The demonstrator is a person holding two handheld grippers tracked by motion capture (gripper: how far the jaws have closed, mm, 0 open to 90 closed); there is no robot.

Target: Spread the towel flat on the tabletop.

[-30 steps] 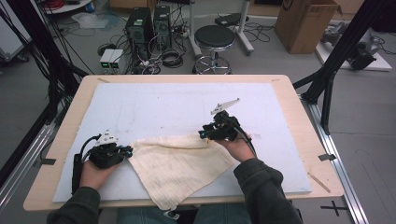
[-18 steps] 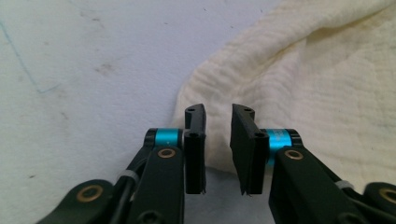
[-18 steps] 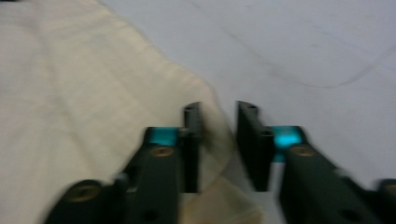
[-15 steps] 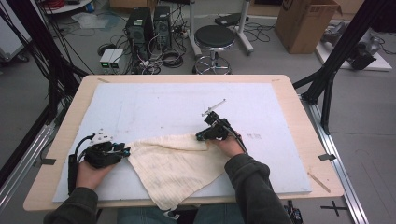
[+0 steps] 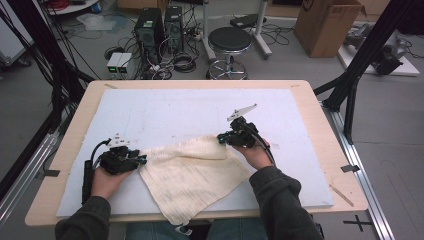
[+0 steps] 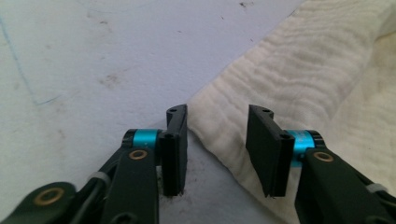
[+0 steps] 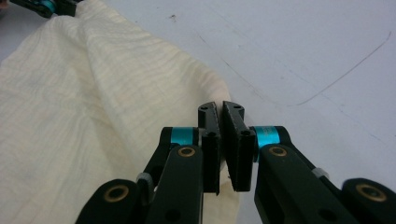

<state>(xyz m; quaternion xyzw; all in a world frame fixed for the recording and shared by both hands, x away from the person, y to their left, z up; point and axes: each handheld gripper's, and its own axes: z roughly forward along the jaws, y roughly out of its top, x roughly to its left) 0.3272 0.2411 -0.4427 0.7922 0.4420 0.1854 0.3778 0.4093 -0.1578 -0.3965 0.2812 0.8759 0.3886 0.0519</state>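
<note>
A: Right gripper (image 7: 219, 109) first. Jaws?

B: Nearly together, pinched on the edge of the cream cloth (image 7: 93, 107). In the right gripper view a thin strip of fabric sits between the two pads, and the cloth fans out to the left of the jaws.

A: And the left gripper (image 6: 217, 126)?

B: Jaws standing apart, a clear gap between them. In the left gripper view a corner of the cloth (image 6: 299, 74) pokes into that gap; whether the pads touch it, cannot tell. The jaw tips are down at the white mat (image 6: 93, 60).

A: Where does the cloth lie overall?

B: High view: cloth (image 5: 192, 177) spread on the near middle of the tabletop (image 5: 320, 130), between the two grippers. Its far-right corner is lifted a little and folded over toward the left at the right gripper (image 5: 226, 138). Its left corner reaches the left gripper (image 5: 141, 159). The near corner hangs just past the tabletop's near edge.

A: Hands?

B: Left hand (image 5: 107, 177) low, near the left edge of the mat, gripper lying flat and pointing right toward the cloth. Right hand (image 5: 255, 152) farther up the tabletop, right of centre, gripper angled far and left, the grey plate on its top tilted up. Both forearms come in from the near side, dark sleeves.
</note>
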